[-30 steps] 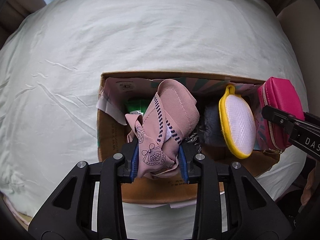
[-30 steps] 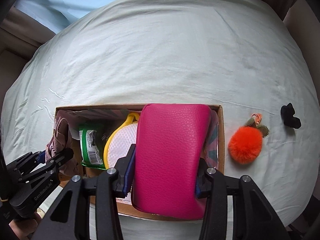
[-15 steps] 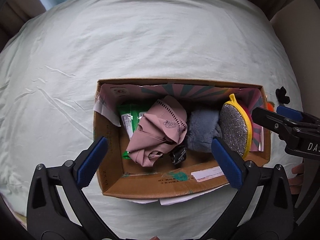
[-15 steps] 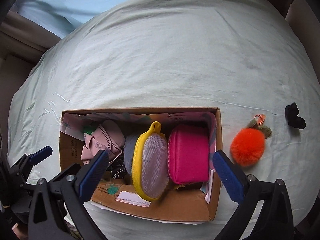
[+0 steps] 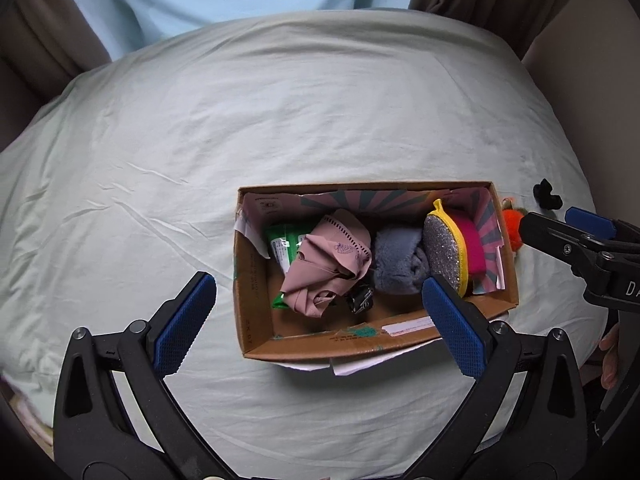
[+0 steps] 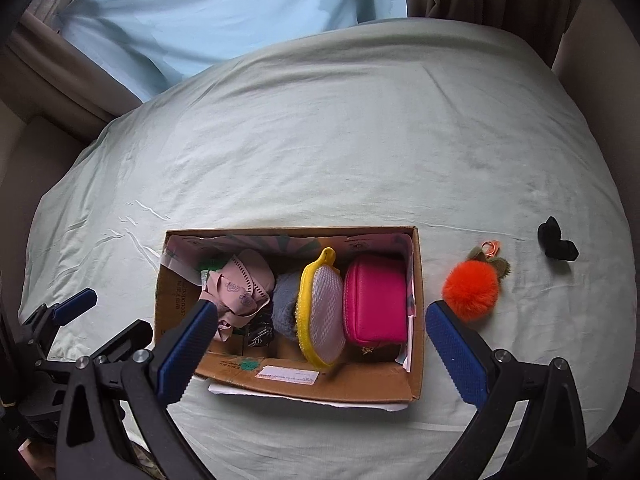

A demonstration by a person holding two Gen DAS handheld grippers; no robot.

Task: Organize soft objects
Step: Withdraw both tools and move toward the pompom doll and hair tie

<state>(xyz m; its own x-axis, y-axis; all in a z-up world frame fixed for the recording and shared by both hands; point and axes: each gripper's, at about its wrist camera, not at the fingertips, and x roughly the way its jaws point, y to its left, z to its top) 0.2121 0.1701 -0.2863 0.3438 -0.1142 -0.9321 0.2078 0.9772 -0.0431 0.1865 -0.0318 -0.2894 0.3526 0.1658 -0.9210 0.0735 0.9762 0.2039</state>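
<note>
Left gripper (image 5: 318, 322): spread wide, nothing held.
Right gripper (image 6: 320, 350): spread wide, nothing held, above cardboard box (image 6: 320, 386).
Beside box: orange pompom (image 6: 471, 290), possibly a keychain.

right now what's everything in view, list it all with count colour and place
cardboard box: 1, brown, on the bed
bedsheet: 1, pale green, under everything
pink cloth: 1, box left
green packet: 1, under the cloth
grey fleece: 1, box middle
yellow-rimmed scrubber: 1, upright beside the fleece
magenta pouch: 1, box right end
orange pompom: 1, sheet right of box
black item: 1, far right
left gripper: open, empty
right gripper: open, empty
</note>
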